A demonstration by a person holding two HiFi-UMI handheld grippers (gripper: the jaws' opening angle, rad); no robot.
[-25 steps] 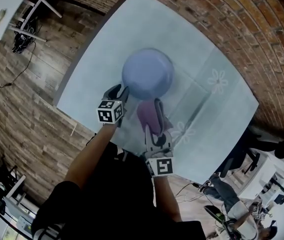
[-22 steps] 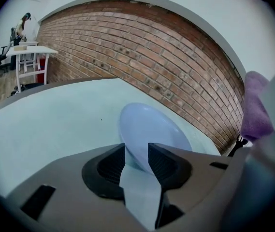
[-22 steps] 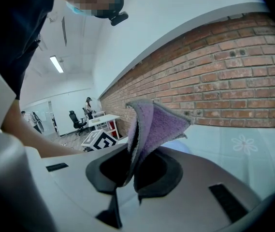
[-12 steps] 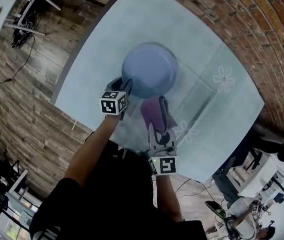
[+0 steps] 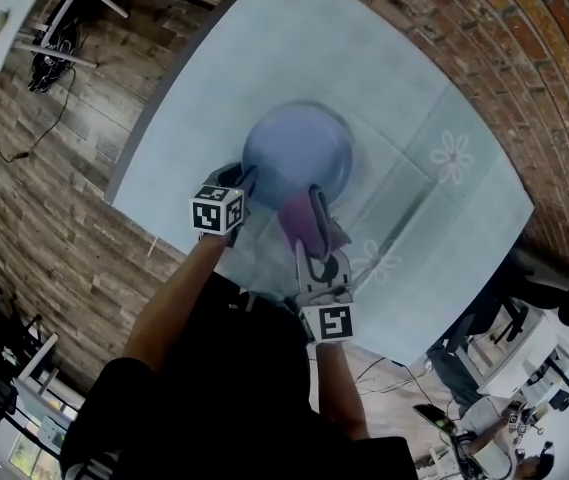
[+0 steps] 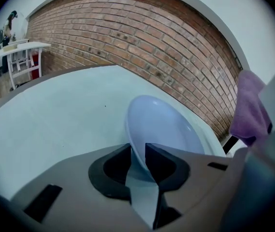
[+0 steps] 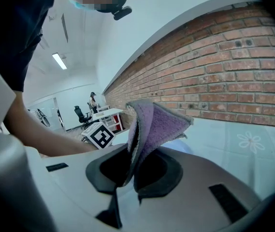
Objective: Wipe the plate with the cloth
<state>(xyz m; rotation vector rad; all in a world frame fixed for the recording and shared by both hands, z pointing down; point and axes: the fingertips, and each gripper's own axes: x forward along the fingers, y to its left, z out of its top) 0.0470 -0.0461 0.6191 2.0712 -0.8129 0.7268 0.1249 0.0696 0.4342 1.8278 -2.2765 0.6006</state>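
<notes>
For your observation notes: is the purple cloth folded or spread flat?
Folded: the cloth stands doubled over, pinched in the right claw.

1. Soft, even white light fills the room; a ceiling strip light (image 7: 59, 61) glows far off on the left.
2. The pale table (image 5: 264, 58) looks bright and free of glare, and only a faint soft shadow hugs the plate (image 5: 297, 153).
3. Every view bulges: the brick wall (image 6: 142, 33) bows, and the corners go black.
4. The head view is slightly soft. The nearest foreground is blurred, while the cloth (image 7: 151, 124) stays sharp.
</notes>
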